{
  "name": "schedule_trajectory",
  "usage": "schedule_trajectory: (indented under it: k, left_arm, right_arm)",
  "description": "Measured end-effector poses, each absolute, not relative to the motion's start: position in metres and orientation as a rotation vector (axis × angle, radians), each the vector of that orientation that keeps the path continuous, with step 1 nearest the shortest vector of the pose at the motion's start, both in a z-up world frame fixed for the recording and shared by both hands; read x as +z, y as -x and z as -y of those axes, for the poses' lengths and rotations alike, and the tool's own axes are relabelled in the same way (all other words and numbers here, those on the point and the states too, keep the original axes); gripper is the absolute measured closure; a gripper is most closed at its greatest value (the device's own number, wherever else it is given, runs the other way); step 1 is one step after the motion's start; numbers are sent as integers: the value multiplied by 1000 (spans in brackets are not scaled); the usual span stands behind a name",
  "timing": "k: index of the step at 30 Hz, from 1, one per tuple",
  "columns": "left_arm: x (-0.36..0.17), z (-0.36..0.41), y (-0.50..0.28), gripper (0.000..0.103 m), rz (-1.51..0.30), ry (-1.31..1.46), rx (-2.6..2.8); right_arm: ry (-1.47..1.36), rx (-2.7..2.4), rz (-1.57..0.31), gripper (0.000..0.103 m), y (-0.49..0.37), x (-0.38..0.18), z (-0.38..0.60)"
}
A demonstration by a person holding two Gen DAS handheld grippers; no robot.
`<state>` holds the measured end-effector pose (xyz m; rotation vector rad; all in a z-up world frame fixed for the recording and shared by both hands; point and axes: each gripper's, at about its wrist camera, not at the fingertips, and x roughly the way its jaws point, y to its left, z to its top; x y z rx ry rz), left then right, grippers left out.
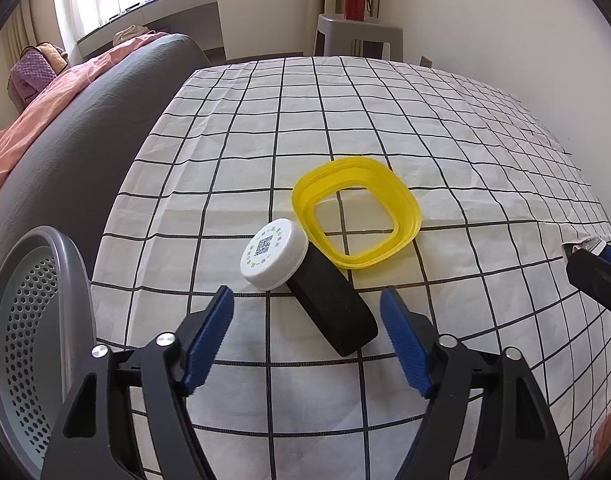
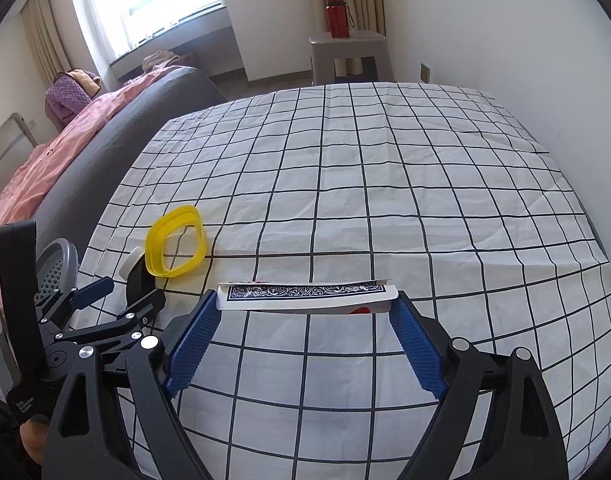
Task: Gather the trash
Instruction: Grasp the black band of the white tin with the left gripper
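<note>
A table draped in a white grid-checked cloth [image 2: 345, 200] fills a bedroom, with a grey perforated bin [image 1: 29, 344] at its left edge. Near that edge lie a yellow plastic ring [image 1: 355, 214], a white cap [image 1: 274, 254] and a black block [image 1: 333, 308], all touching. The left gripper [image 1: 307, 316] hovers over the block, fingers apart and pressing nothing. The right gripper [image 2: 307, 312] clamps a playing-card box [image 2: 305, 298] by its ends, above the cloth.

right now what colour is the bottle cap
White, with a green printed code on top; clearest in the left wrist view.
</note>
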<state>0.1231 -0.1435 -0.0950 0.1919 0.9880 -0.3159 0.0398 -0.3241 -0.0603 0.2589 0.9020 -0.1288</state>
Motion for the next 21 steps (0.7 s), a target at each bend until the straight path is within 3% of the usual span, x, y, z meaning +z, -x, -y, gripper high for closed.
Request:
schedule_trajectory:
  k: [7,21]
  left_arm:
    - [-97,141,-121,82,-1018,-200,-352]
    - [-63,105,-102,85,-928,-210,-343]
  right_arm:
    - [-254,-126,-907,20,-40,-63,321]
    - [-232,-104,-911,20,-41,-62,304]
